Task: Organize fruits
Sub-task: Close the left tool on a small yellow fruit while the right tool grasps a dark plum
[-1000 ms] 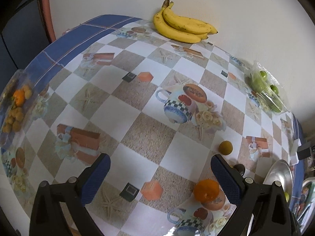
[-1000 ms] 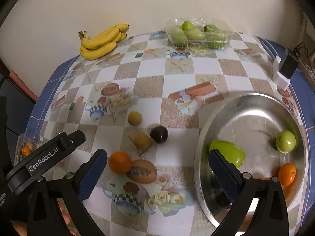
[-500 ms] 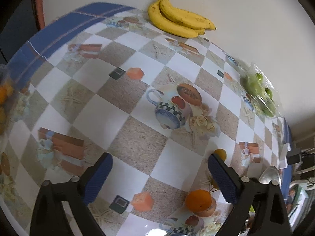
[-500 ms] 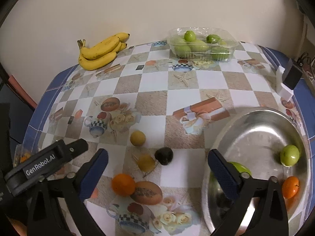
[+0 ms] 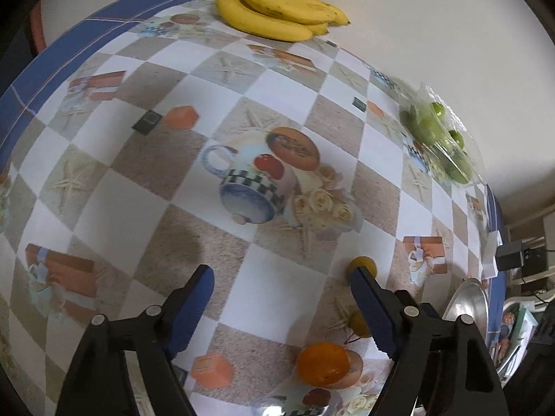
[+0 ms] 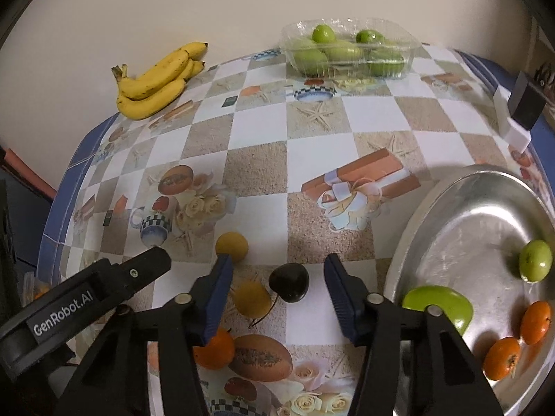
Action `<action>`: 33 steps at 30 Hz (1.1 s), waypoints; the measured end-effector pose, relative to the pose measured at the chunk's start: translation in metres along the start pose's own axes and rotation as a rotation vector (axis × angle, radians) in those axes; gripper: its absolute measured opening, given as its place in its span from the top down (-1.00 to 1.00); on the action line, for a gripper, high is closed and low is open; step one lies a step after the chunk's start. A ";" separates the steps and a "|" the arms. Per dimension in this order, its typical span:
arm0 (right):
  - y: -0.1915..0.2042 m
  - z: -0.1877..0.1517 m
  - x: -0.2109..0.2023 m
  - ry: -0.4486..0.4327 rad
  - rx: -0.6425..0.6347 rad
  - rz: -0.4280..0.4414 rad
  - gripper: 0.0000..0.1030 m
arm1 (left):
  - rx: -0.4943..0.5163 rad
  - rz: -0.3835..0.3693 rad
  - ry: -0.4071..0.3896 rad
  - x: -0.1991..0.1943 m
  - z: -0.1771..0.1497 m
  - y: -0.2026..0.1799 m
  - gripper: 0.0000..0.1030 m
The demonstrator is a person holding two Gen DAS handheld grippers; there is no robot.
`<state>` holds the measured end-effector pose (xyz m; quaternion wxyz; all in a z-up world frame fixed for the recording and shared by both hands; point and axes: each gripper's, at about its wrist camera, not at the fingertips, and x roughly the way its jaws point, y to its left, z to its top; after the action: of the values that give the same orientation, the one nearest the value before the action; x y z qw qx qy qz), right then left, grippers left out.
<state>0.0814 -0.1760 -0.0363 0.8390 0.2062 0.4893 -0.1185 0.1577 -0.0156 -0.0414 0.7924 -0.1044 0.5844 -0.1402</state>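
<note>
Four loose fruits lie on the bench (image 6: 312, 159) ahead of the right gripper (image 6: 275, 270): a dark plum (image 6: 289, 281), two small yellow fruits (image 6: 231, 245) (image 6: 250, 299), and an orange (image 6: 213, 348) partly hidden behind the near finger.

Change, right view: over the last second the right gripper has come forward and down, so the dark plum, earlier well ahead of it, now sits between the two blue fingers. Jaws stand wide apart, touching nothing. Judged step: lining up to take the plum; closing is not yet begun.

Steel bowl (image 6: 451, 228), just right of the loose group: holds a large green fruit (image 6: 438, 306), a small green fruit (image 6: 535, 260) and two small oranges (image 6: 535, 322) (image 6: 501, 357). Judged progress: part way.

Change, left view: the left gripper (image 5: 281, 280) has tilted and drawn closer to the cloth, bananas (image 5: 277, 12) now larger at the top edge. Fingers spread, empty, hanging above bare bench.

Background, untouched against the wall: bananas; clear plastic punnet of green fruit (image 6: 348, 52).
</note>
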 end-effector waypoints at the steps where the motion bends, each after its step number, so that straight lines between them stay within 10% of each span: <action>1: -0.001 0.000 0.002 0.002 0.006 0.000 -0.01 | 0.005 -0.003 0.002 0.001 0.000 -0.002 -0.60; 33: -0.015 0.008 -0.004 -0.022 0.061 -0.016 0.50 | 0.042 -0.070 0.027 0.021 0.005 -0.030 -0.32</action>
<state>0.0795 -0.1933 -0.0332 0.8367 0.2265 0.4778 -0.1427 0.1649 -0.0507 -0.0489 0.7812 -0.1060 0.5878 -0.1815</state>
